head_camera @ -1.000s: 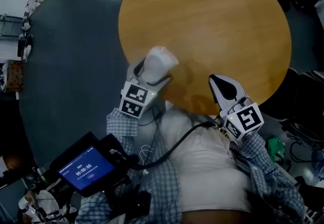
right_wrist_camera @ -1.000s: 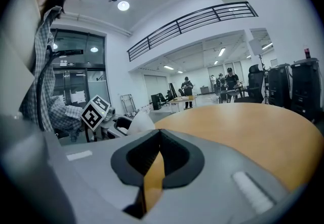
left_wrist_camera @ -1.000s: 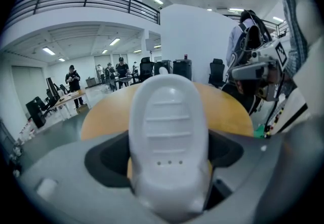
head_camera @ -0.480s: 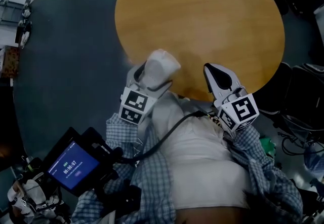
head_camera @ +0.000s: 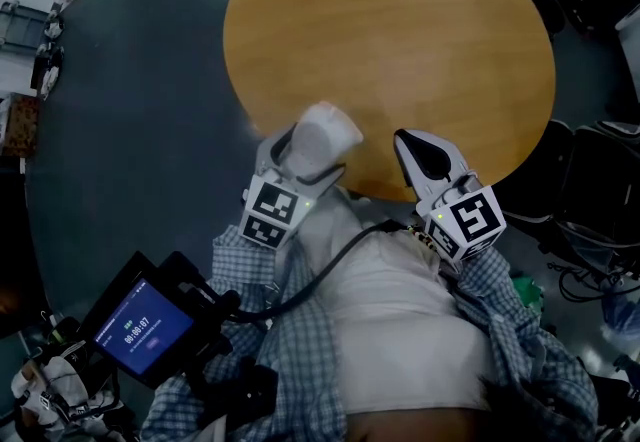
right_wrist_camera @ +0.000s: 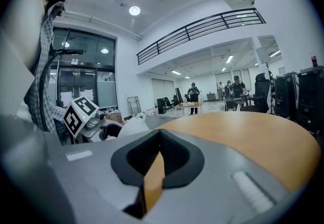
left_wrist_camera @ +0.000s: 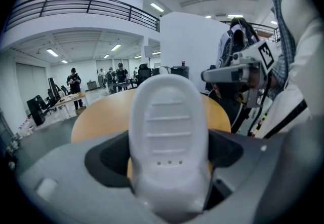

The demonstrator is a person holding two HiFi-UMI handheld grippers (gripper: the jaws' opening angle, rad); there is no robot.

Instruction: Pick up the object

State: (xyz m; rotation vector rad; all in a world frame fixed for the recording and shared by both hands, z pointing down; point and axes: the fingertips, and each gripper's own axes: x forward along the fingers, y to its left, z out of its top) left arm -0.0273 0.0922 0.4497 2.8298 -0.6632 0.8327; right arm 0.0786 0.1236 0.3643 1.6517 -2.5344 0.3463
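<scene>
A white moulded object [head_camera: 318,135] with ridges and three small dots on its face [left_wrist_camera: 168,137] is clamped between the jaws of my left gripper [head_camera: 303,158], held over the near edge of the round wooden table [head_camera: 400,30]. In the left gripper view the object fills the gap between the grey jaws [left_wrist_camera: 168,164]. My right gripper [head_camera: 408,144] hovers to its right at the table edge, jaws closed tip to tip with nothing between them [right_wrist_camera: 159,137]. From the right gripper view, the left gripper's marker cube [right_wrist_camera: 81,113] and the white object [right_wrist_camera: 132,125] show at left.
A dark tablet with a blue timer screen [head_camera: 140,326] hangs at the person's lower left. Black chairs [head_camera: 590,185] stand right of the table. Grey floor [head_camera: 140,110] surrounds it. Several people and desks [left_wrist_camera: 74,86] are far off in the hall.
Both grippers have edged slightly up and forward along the table's near edge. The left one keeps its hold on the white object; the right stays shut and empty.
</scene>
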